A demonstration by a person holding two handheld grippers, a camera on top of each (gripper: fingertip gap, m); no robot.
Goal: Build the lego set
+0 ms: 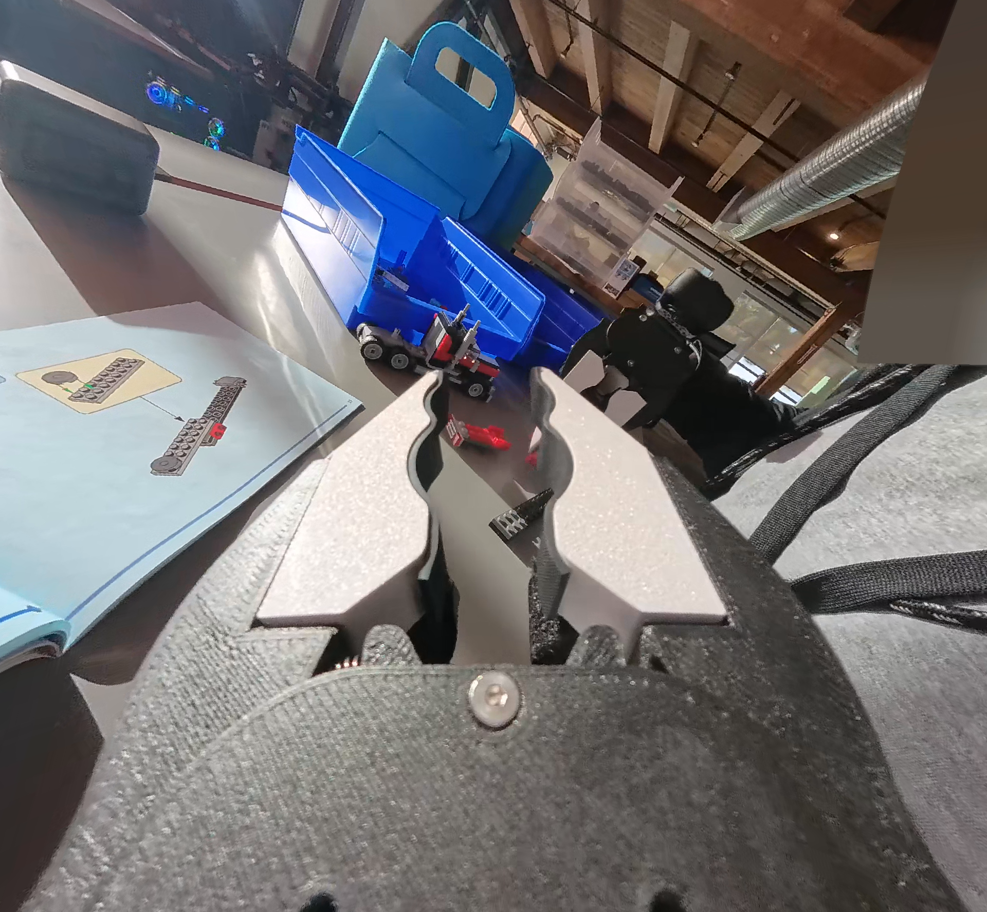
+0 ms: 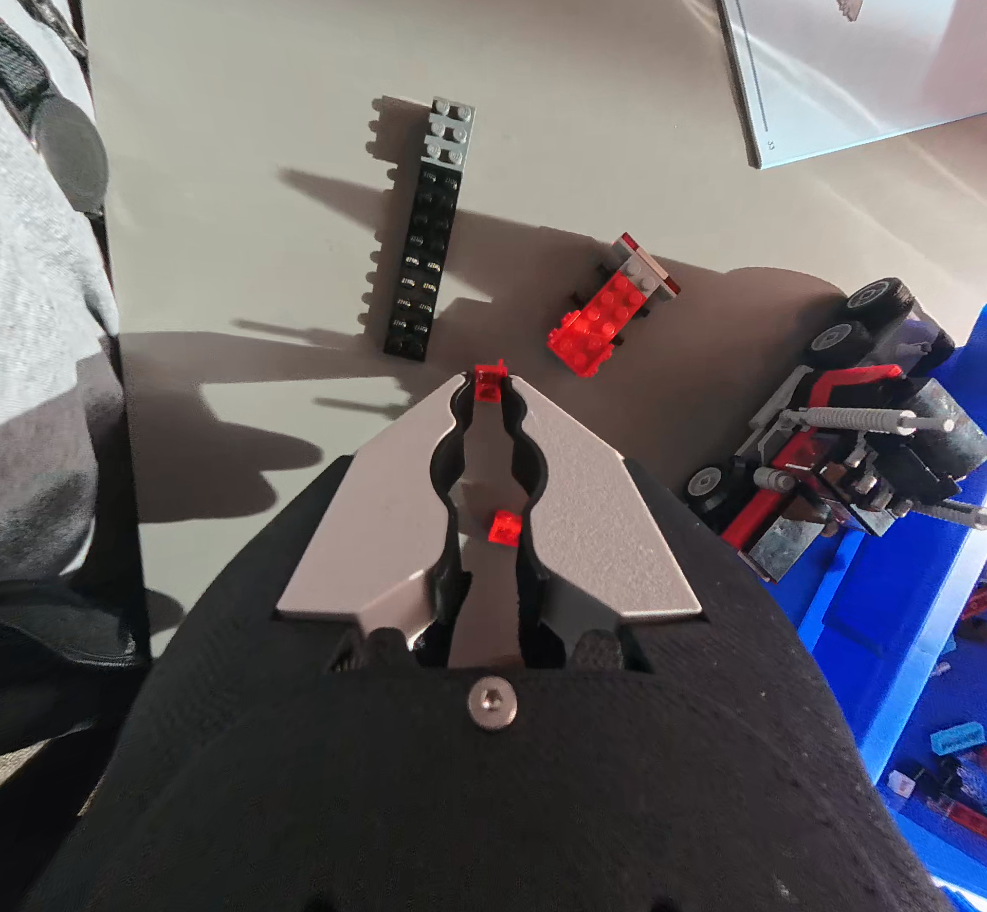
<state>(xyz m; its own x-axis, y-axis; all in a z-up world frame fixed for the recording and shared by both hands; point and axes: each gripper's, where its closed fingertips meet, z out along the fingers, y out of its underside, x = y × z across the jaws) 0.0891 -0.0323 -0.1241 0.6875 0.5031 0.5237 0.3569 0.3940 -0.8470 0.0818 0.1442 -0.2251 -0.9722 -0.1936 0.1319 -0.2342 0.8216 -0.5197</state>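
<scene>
A small red piece (image 2: 488, 384) is pinched at the tips of the right gripper (image 2: 488, 379), just short of the long black plate (image 2: 427, 256) ahead. The left gripper (image 1: 486, 384) is held narrowly parted and empty, near the table. The attaching step seems in hand; careful alignment over the plate's studs is called for next.

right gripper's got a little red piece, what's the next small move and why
Probably carry the red piece, pinched in the right gripper, over to the black plate just ahead; the booklet shows a red part clipped on a long plate's side.
</scene>
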